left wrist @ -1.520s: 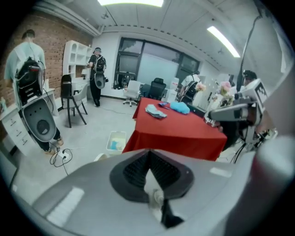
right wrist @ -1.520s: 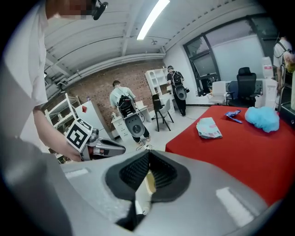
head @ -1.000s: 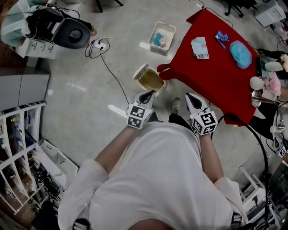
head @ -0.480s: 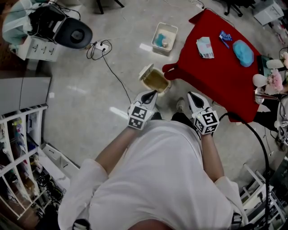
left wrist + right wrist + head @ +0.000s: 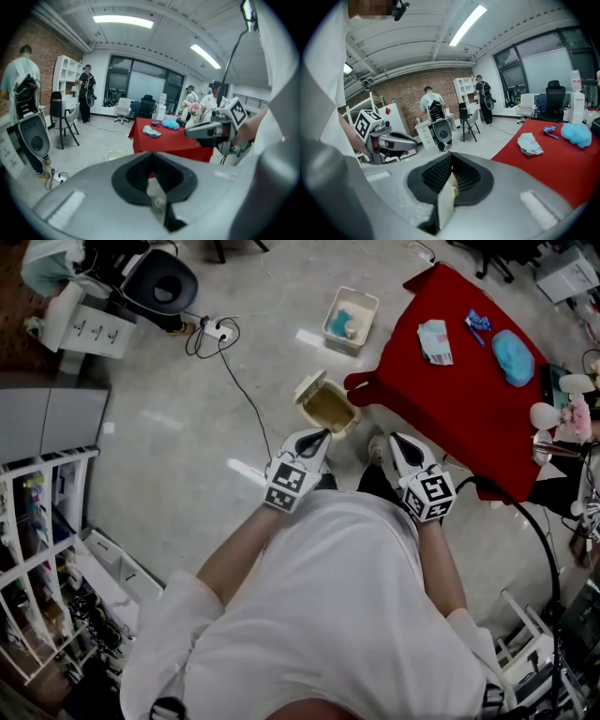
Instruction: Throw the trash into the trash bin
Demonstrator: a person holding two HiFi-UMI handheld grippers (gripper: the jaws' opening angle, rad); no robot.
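Both claws are shut. The left gripper [image 5: 316, 438] has its jaws pressed tip to tip, and so does the right gripper [image 5: 395, 440]. A pale sliver shows behind the right one's tips, and we can't tell what it is. We carry them side by side at the waist, near each other and pointing forward.

What's changed over the last second? The floor has slid under us. The trash bin [image 5: 328, 407], lid flipped open, now sits just ahead of the left jaws, and the red table [image 5: 469, 399] has swung a little further up and right. The claws themselves have barely moved against our body, so it's our stance that has moved.

The trash hasn't budged. The pale crumpled packet [image 5: 434, 340], the small blue wrapper [image 5: 478, 322] and the blue wad [image 5: 514, 345] all lie on the cloth, well apart from either claw. By our reckoning nothing is picked up yet. The bin is handy, and the reach to the table comes next.
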